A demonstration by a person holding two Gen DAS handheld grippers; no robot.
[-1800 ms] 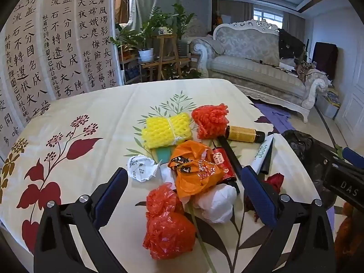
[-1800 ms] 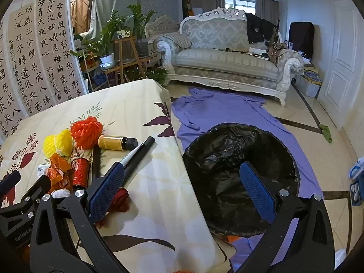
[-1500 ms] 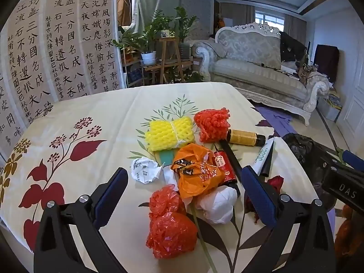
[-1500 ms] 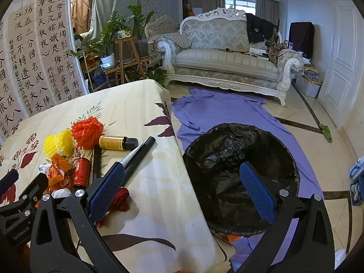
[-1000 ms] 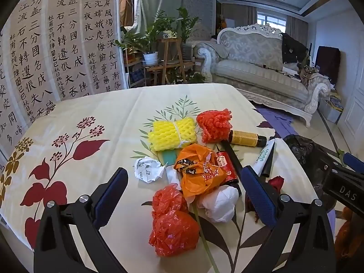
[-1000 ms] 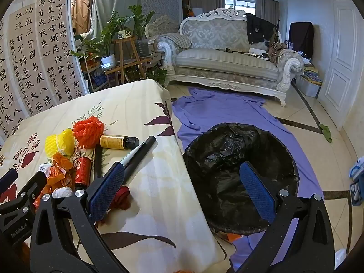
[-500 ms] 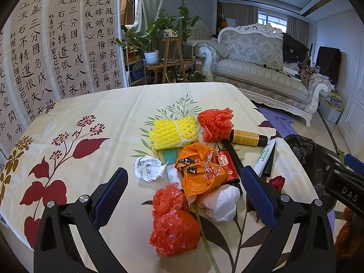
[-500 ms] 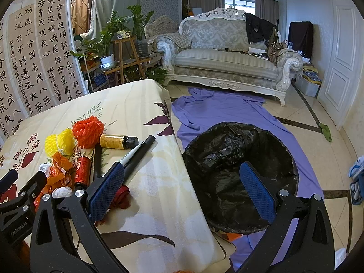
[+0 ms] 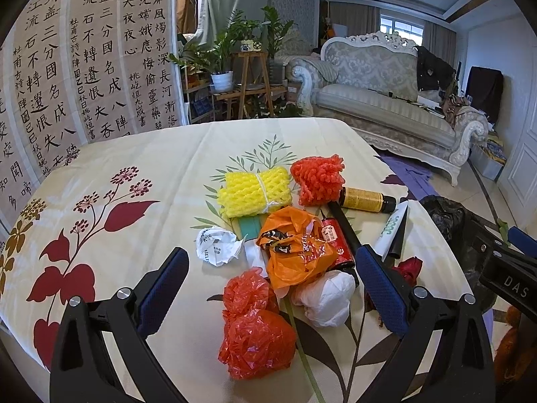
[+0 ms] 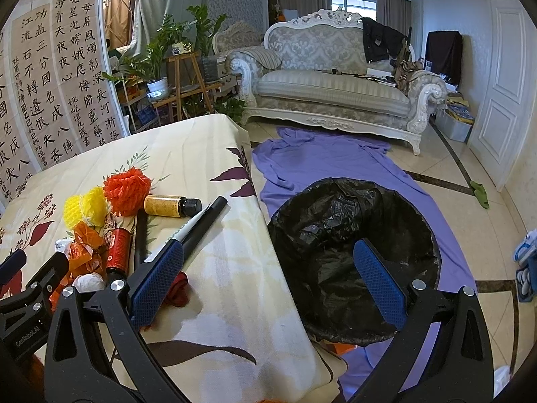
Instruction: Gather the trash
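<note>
A pile of trash lies on the floral tablecloth: a red plastic bag, an orange bag, a white wad, crumpled paper, yellow foam net, orange foam net, a small brown bottle, a red can and a white tube. My left gripper is open above the near side of the pile. My right gripper is open over the table edge, beside the black-lined trash bin on the floor.
A purple cloth lies on the floor under the bin. A sofa stands at the back, plant stands and calligraphy panels to the left. A dark red scrap lies near the table's front edge.
The left gripper has drifted slightly back and up from the pile. The right gripper has barely moved. Both stay open.
</note>
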